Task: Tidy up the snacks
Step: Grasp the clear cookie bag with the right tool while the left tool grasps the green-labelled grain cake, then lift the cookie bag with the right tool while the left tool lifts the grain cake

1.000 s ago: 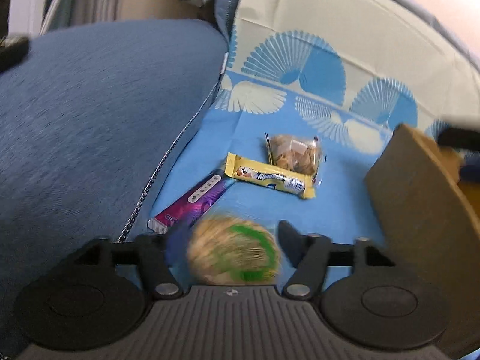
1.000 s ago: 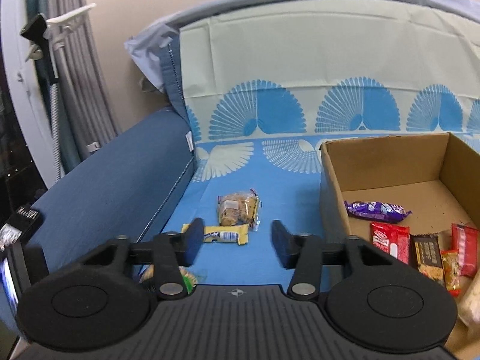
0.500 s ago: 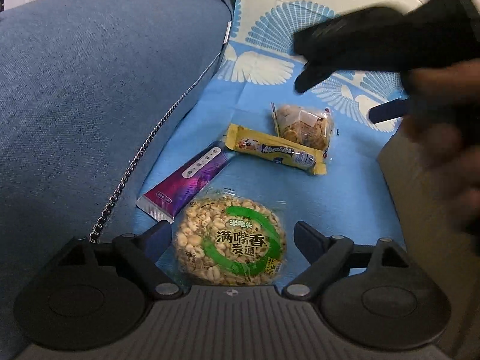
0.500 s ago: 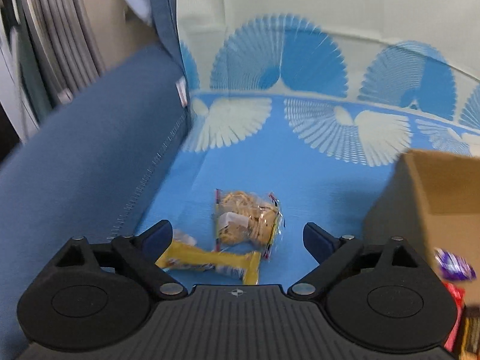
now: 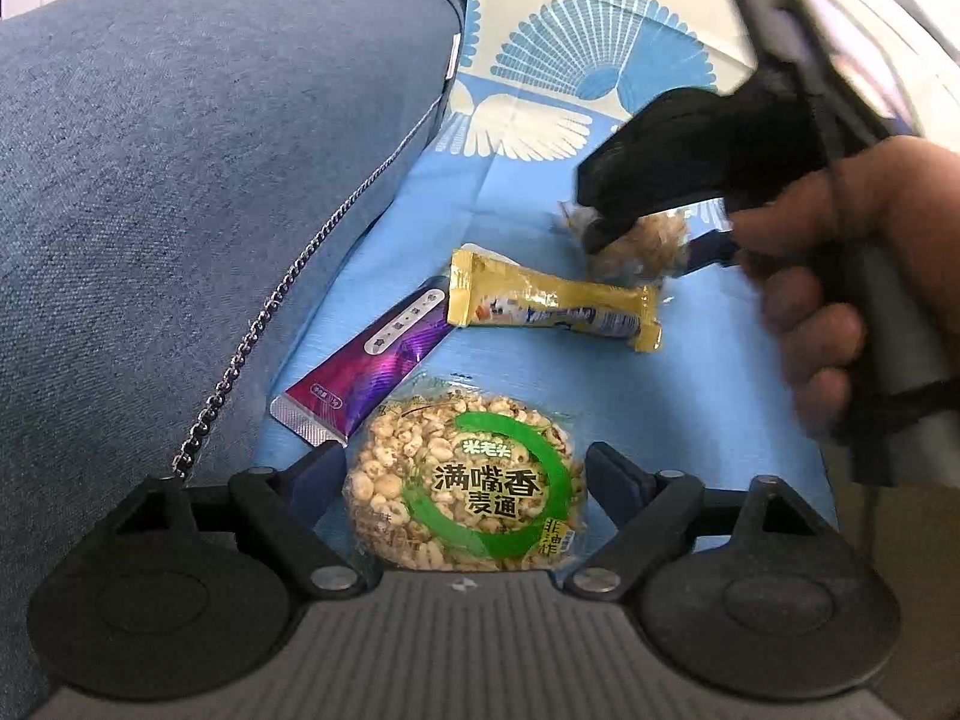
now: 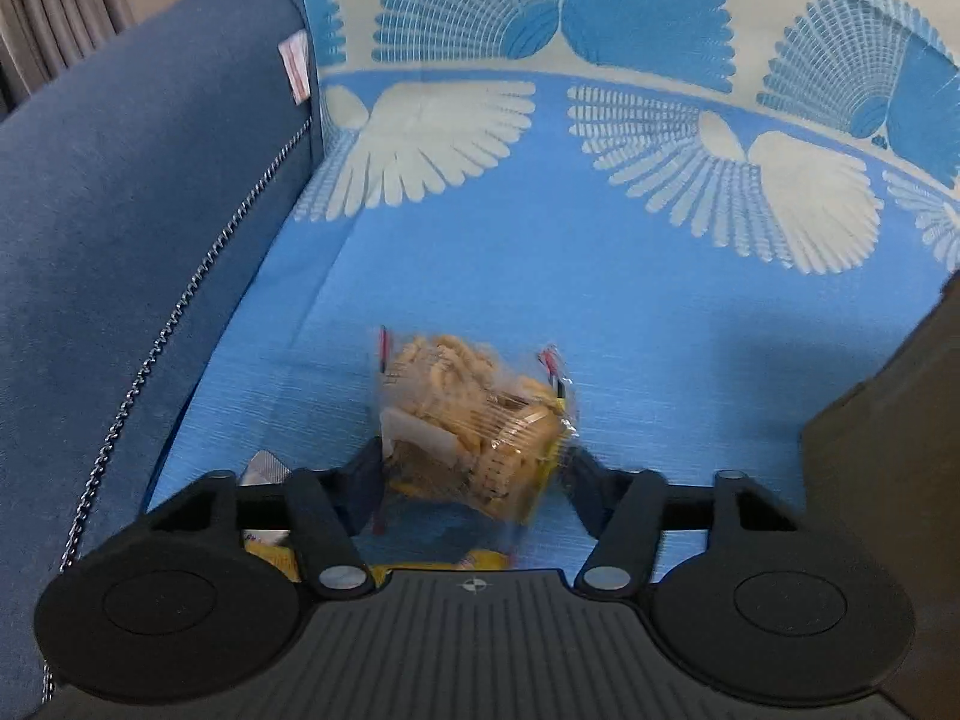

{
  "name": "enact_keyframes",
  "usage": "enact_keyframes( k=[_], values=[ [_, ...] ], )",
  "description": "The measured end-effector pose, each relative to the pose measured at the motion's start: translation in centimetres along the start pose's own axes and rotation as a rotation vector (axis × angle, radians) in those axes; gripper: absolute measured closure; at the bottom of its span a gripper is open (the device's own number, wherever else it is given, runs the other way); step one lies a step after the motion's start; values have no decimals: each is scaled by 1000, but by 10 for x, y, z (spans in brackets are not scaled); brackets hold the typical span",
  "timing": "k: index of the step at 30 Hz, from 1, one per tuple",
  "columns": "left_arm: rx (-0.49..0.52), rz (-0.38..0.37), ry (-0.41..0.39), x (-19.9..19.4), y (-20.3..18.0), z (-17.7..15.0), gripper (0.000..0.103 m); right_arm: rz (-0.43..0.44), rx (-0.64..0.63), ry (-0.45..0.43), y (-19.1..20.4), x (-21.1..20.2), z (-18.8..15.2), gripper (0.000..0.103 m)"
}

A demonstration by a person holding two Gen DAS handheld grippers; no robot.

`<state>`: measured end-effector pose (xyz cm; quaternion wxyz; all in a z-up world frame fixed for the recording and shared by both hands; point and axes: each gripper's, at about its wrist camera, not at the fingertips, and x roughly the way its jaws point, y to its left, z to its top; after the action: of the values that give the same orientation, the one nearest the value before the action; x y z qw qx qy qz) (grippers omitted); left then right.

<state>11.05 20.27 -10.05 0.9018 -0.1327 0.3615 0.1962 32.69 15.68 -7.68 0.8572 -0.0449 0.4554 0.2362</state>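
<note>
Right gripper [image 6: 471, 468] now straddles cracker bag [image 6: 474, 414] on blue cloth [image 6: 660, 312].

Soft cloth, shiny wrappers, matt plastic.
Coarse-woven blue denim-like cloth on sofa arm [image 5: 180, 192], trimmed with bright metal chain [image 5: 264, 324]. Smooth printed sheet [image 6: 630, 312]. Clear glossy film around puffed-grain cake [image 5: 465, 492] and biscuit pack [image 6: 474, 420]; glossy foil-like purple sachet [image 5: 372, 372], yellow bar wrapper [image 5: 552, 306]. Matt ribbed black plastic on left gripper [image 5: 465, 474].
</note>
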Motion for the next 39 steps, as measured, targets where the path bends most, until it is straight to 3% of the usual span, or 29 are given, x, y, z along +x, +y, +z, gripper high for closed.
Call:
enact_keyframes(
  k=[5, 10, 14, 19, 23, 27, 31, 34, 39],
  values=[
    [-21, 5, -8, -3, 4, 1, 18, 32, -6, -51, -10, -40, -6, 47],
    [-15, -23, -33, -17, 7, 0, 18, 78, -24, -145, -19, -120, -24, 47],
    [-56, -98, 23, -26, 18, 7, 18, 98, -55, -224, -29, -195, -58, 47],
    [43, -162, 89, -45, 18, 9, 18, 115, -53, -229, -35, -250, -122, 47],
    [67, -188, 59, -61, 21, 0, 18, 171, -64, -179, -23, -250, -179, 46],
    [48, -182, 40, -61, 25, -2, 18, 171, -35, -112, -20, -224, -220, 46],
    [58, -161, 103, -47, 17, -2, 18, 137, -72, -63, -16, -194, -238, 46],
    [142, -155, 183, -34, 1, -6, 18, 152, -44, -28, -20, -175, -245, 44],
    [217, -114, 188, -29, -15, -11, 16, 182, -47, -40, -22, -167, -246, 33]
  ],
)
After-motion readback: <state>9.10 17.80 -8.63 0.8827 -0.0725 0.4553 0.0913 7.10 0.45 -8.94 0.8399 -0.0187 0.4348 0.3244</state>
